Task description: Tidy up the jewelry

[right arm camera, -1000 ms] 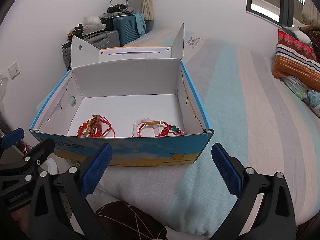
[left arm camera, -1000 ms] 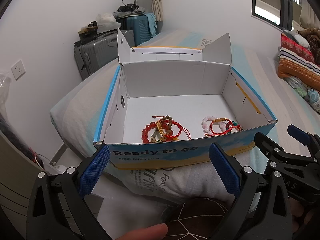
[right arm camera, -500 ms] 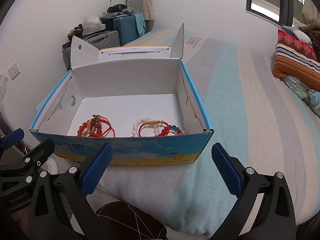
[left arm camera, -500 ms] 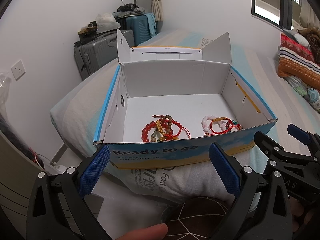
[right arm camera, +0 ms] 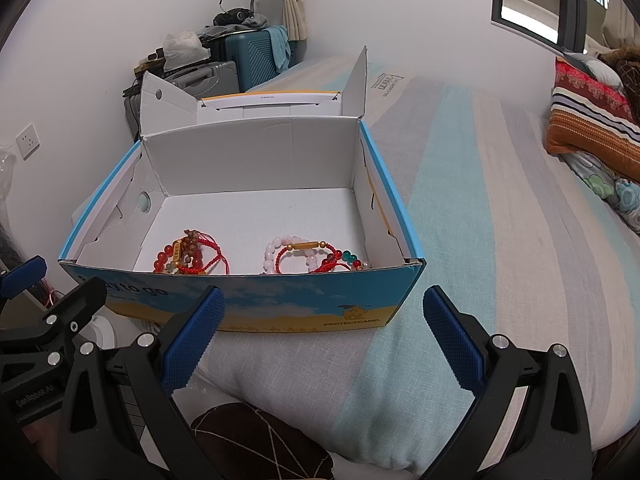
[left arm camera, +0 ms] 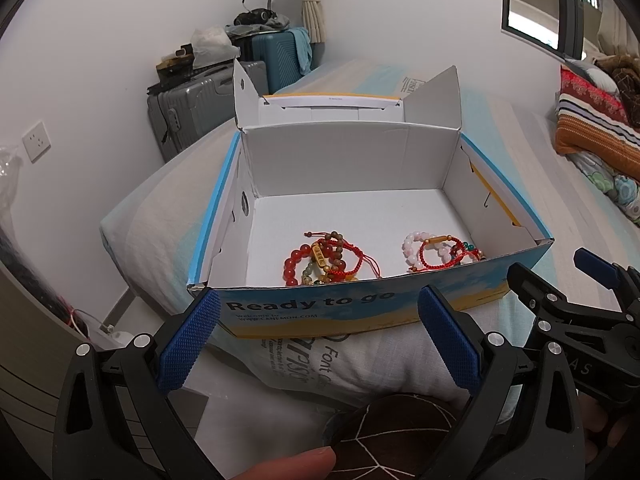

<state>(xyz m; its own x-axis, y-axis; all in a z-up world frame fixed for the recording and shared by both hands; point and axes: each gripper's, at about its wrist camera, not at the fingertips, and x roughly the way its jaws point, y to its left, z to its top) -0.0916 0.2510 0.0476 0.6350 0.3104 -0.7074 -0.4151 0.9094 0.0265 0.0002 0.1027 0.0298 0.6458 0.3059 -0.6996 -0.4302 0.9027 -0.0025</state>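
A: What is hidden or cut off here?

B: The near wall of the cardboard box [left arm camera: 320,312] cuts off the lower edge of both bracelet heaps. In the left heap [left arm camera: 326,258] the strands overlap, so a firm count is not possible; the same holds for the right heap [left arm camera: 438,250]. A fingertip [left arm camera: 296,462] enters at the bottom edge of the left wrist view, the rest of the hand out of frame. The printed slogan on the box is partly covered by a gripper pad in the right wrist view.

A: What differs from half a second ago?

B: Nothing that can be made out. Box, heaps and both tools stand as they did.

A: Counts and tool states?

B: One box, lid flaps raised, resting on the striped bed [right arm camera: 480,208]; two heaps of beaded and red-cord bracelets on its floor, near the front wall, well apart. Two grippers: the left gripper [left arm camera: 318,338] and the right gripper [right arm camera: 324,340] both hover before the box with jaws spread wide and nothing between the blue pads. Two suitcases [left arm camera: 192,108] stand against the wall.
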